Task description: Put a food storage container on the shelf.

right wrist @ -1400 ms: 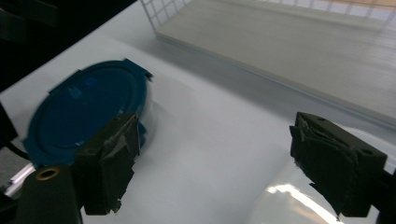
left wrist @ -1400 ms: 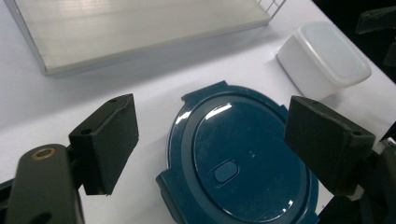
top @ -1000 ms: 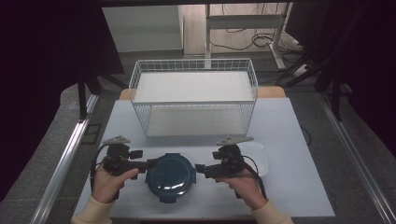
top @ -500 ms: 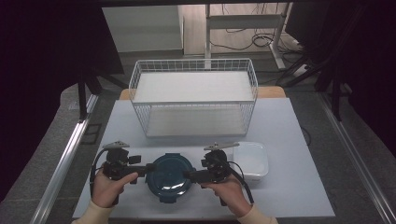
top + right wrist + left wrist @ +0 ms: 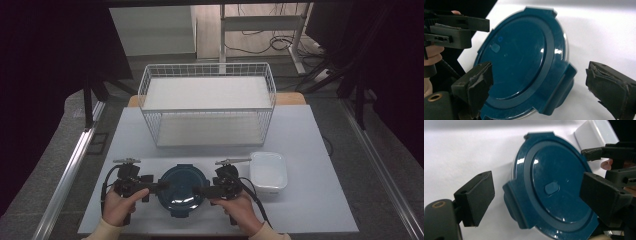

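A round container with a dark blue clip-on lid (image 5: 181, 189) sits at the front middle of the white table (image 5: 320, 135). My left gripper (image 5: 159, 187) meets the lid's left edge and my right gripper (image 5: 197, 190) its right edge. In the left gripper view my left gripper (image 5: 537, 197) is open, its jaws standing either side of a lid latch tab (image 5: 514, 203). In the right gripper view my right gripper (image 5: 541, 86) is open as well, with the opposite latch tab (image 5: 561, 86) between its jaws. Neither gripper has closed on the tabs.
A white rectangular container (image 5: 268, 172) lies just right of the right hand. A white wire basket (image 5: 207, 102) with two levels stands across the back of the table. The table's front edge runs close under both hands.
The right gripper has moved left and forward to the lid's right edge. The left gripper has edged in slightly. The container has stayed in place.
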Action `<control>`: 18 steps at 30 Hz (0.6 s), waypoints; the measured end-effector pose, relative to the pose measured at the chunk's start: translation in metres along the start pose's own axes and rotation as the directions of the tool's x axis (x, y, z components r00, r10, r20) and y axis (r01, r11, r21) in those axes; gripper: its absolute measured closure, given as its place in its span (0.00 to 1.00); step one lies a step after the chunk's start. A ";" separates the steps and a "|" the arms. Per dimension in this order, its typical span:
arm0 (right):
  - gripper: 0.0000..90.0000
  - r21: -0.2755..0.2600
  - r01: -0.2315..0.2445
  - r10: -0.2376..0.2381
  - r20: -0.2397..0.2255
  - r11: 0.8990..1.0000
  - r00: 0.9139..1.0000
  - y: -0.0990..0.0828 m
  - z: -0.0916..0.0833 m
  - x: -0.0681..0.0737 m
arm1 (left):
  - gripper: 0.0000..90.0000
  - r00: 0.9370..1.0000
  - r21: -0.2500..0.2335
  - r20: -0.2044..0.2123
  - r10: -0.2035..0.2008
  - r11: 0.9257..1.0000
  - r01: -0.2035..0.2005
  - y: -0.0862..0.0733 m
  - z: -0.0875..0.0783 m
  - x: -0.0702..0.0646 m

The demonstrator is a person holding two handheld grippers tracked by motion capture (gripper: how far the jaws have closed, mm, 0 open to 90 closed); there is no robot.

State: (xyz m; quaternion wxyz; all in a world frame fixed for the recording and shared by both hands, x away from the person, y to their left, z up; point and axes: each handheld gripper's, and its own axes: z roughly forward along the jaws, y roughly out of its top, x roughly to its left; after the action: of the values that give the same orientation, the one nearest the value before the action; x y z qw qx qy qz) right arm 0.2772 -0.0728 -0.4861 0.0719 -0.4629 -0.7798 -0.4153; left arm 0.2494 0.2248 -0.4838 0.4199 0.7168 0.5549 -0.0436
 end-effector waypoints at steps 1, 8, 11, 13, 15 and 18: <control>0.07 0.009 -0.005 0.005 0.001 1.000 1.000 -0.002 0.003 0.000 | 0.14 1.000 0.001 0.010 -0.010 1.000 0.010 -0.002 0.001 0.001; 0.07 0.025 -0.091 0.092 -0.044 0.995 0.995 -0.008 0.014 -0.005 | 0.15 0.995 0.007 0.074 -0.073 0.997 0.073 -0.010 0.009 0.010; 0.06 0.032 -0.083 0.084 -0.040 0.996 0.996 -0.010 0.018 -0.006 | 0.15 0.994 0.020 0.075 -0.085 0.996 0.084 -0.012 0.013 0.011; 0.07 0.035 -0.102 0.104 -0.052 0.994 0.993 -0.011 0.020 -0.007 | 0.15 0.990 0.021 0.099 -0.096 0.995 0.095 -0.013 0.015 0.012; 0.07 0.039 -0.118 0.121 -0.079 0.992 0.990 -0.012 0.021 -0.006 | 0.17 0.990 0.024 0.098 -0.099 0.995 0.097 -0.014 0.017 0.012; 0.08 0.034 -0.114 0.116 -0.081 0.993 0.990 -0.015 0.023 -0.004 | 0.17 0.986 0.030 0.118 -0.121 0.993 0.118 -0.016 0.019 0.013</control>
State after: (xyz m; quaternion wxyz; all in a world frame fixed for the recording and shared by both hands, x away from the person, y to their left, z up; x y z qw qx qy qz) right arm 0.2740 -0.0620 -0.5114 0.1348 -0.4882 -0.7541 -0.4182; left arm 0.2483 0.2223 -0.5120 0.4406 0.6831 0.5703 -0.1180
